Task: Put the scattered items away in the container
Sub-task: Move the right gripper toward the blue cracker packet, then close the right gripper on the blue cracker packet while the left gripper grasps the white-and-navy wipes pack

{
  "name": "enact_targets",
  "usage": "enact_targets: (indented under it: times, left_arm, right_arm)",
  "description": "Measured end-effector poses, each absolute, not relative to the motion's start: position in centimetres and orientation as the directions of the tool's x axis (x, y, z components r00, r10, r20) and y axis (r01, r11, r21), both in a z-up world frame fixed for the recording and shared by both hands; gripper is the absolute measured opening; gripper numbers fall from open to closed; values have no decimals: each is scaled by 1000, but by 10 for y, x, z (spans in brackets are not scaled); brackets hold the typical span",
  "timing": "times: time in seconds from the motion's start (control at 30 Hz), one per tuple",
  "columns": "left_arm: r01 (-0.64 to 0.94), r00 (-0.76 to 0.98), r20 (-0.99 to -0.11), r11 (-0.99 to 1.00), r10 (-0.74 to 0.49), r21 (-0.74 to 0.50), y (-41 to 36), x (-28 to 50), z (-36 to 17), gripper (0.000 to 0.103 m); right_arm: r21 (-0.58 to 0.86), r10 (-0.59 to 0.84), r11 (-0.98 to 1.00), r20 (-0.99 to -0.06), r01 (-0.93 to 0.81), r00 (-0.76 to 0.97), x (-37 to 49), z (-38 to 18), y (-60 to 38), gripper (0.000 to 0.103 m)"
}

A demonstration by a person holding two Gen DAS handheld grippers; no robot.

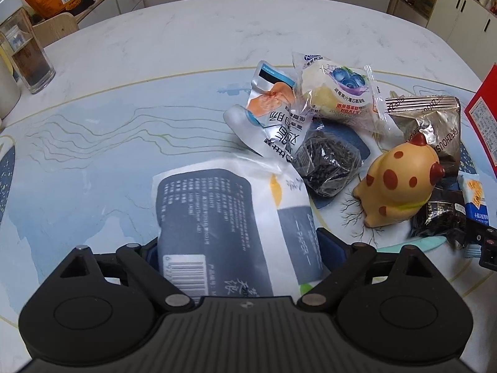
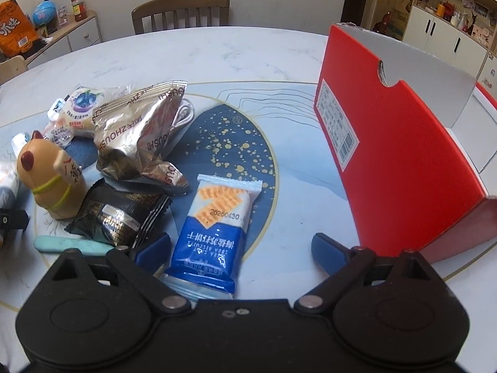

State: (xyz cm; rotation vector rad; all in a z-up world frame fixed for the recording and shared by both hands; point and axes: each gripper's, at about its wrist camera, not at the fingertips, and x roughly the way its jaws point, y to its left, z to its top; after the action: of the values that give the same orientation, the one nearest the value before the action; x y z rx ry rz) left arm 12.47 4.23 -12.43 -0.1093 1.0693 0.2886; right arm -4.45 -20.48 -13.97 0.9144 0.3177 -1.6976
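Observation:
A white and navy soft pack (image 1: pixel 223 217) lies on the table mat and fills the gap between the blue pads of my left gripper (image 1: pixel 240 248), which touch both of its sides. In the right wrist view a blue soda cracker packet (image 2: pixel 217 223) lies between the fingers of my right gripper (image 2: pixel 240 248); the jaws stand wide open and the right pad is well clear of it. The red open-topped box (image 2: pixel 388 143) stands to the right of that gripper, and its edge (image 1: pixel 484 118) shows in the left wrist view.
Scattered on the mat are a spotted tan toy (image 1: pixel 400 183), a silver snack bag (image 2: pixel 139 133), a blueberry cake packet (image 1: pixel 338 90), a black wrapped snack (image 2: pixel 115 214), a silver pouch (image 1: pixel 273 115), a dark block in clear wrap (image 1: pixel 326 161) and a mint-green stick (image 2: pixel 71 245). A glass (image 1: pixel 31 62) stands far left.

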Motion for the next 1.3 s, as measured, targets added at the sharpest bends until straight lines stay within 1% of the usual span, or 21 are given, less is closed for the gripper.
enact_targets:
  times: [0.17, 0.27, 0.3, 0.33, 0.4, 0.57, 0.63, 0.7, 0.73, 0.83, 1.0, 1.3]
  left_arm:
    - [-272, 455, -873, 961, 174, 49, 41, 126, -125, 87]
    - [-267, 458, -872, 962, 172, 50, 42, 122, -121, 83]
    - [-265, 460, -871, 963, 172, 50, 42, 122, -120, 80]
    - [-263, 461, -870, 964, 171, 50, 42, 121, -118, 77]
    - [-259, 463, -870, 964, 170, 51, 42, 118, -116, 75]
    - [-254, 468, -867, 966, 169, 51, 41, 115, -113, 68]
    - [-254, 469, -867, 966, 166, 47, 42, 114, -112, 66]
    - [-250, 471, -867, 967, 164, 48, 42, 113, -112, 63]
    - [-249, 470, -867, 967, 166, 50, 41, 113, -112, 62]
    - [-245, 470, -868, 968, 163, 49, 41, 112, -112, 61]
    - [-240, 477, -866, 970, 153, 40, 40, 109, -106, 60]
    - [-200, 512, -850, 980, 122, 20, 32, 101, -76, 60]
  right_arm:
    - [257, -700, -343, -711, 903, -64, -45, -141, -204, 95]
    - [262, -705, -339, -707, 904, -60, -45, -140, -204, 90]
    - [262, -707, -338, -705, 904, -60, -45, -140, -203, 86]
    - [263, -711, -337, -701, 904, -61, -44, -139, -202, 76]
    - [263, -720, -330, -692, 907, -61, -42, -136, -202, 64]
    - [262, -718, -336, -693, 905, -66, -40, -134, -204, 55]
    - [263, -719, -334, -692, 905, -64, -39, -132, -204, 46]
    - [261, -719, -328, -693, 908, -61, -38, -131, -204, 39]
    - [260, -717, -329, -694, 908, -62, -37, -130, -205, 38]
    - [259, -714, -333, -697, 906, -63, -38, -130, -203, 35]
    - [282, -716, -349, -696, 894, -61, -38, -128, -197, 35]
    - [301, -737, -379, -670, 875, -88, -43, -110, -176, 35]
